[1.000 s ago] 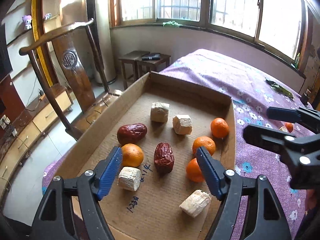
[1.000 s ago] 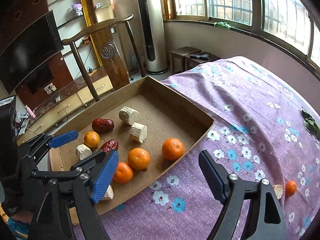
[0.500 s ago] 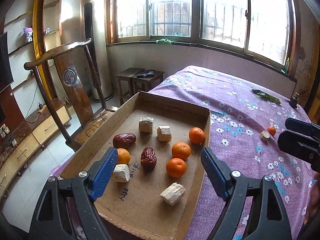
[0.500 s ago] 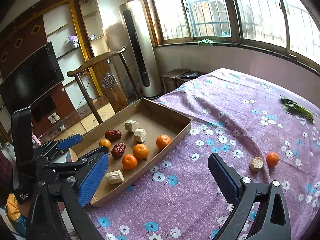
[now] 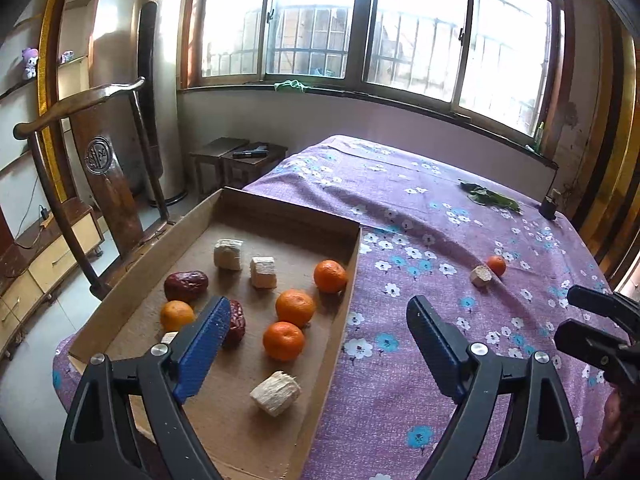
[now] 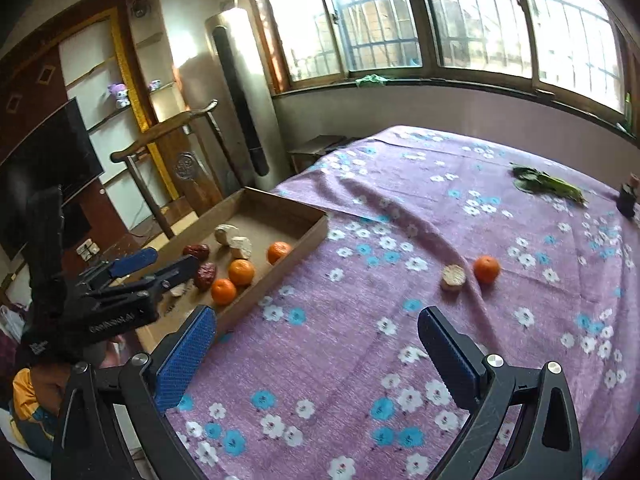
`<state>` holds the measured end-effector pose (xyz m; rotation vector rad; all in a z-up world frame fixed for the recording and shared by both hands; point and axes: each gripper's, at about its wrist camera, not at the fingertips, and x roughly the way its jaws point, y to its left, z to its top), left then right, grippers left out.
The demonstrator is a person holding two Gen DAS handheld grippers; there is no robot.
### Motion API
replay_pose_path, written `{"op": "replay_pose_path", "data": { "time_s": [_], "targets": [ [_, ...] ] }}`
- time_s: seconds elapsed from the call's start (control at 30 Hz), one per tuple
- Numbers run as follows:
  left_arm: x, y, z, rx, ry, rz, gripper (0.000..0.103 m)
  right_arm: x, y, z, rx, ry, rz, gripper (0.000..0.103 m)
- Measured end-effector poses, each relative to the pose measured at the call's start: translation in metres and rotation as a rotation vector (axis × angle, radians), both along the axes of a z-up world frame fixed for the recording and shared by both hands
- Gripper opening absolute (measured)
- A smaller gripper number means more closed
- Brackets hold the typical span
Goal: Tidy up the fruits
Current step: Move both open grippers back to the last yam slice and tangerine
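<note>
1. Left gripper (image 5: 320, 340): jaws opening, nothing between them, above the cardboard tray (image 5: 352, 264).
2. Right gripper (image 6: 316, 344): spread wide, empty.
3. Stray tangerine (image 6: 486, 269): on the tablecloth (image 6: 360, 360), beside a pale chunk (image 6: 453, 277), well apart from the tray.

Four oranges (image 5: 295, 307), two dates (image 5: 186, 285) and pale chunks (image 5: 275, 393) lie in the box (image 5: 352, 264); one orange (image 6: 486, 269) and chunk (image 6: 453, 277) lie touching on the cloth (image 6: 360, 360).
</note>
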<state>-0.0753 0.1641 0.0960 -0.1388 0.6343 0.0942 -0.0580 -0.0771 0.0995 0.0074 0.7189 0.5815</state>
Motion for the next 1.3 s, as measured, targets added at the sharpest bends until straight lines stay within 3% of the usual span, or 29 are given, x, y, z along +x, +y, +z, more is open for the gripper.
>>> {"op": "replay_pose_path", "data": {
  "time_s": [0.17, 0.33, 0.8, 1.3],
  "targets": [
    [0.016, -0.021, 0.0, -0.01, 0.016, -0.058, 0.089, 0.01, -0.032, -0.014, -0.038, 0.034, -0.109, 0.103],
    [0.035, -0.05, -0.007, -0.019, 0.063, -0.132, 0.09, 0.017, -0.044, -0.02, -0.094, 0.041, -0.141, 0.102],
    [0.094, -0.128, -0.029, 0.019, 0.17, -0.237, 0.09, 0.051, -0.076, -0.006, -0.185, 0.041, -0.162, 0.102],
    [0.149, -0.167, -0.061, 0.078, 0.257, -0.338, 0.09, 0.095, -0.097, -0.023, -0.203, 0.106, -0.131, 0.099]
  ]
}}
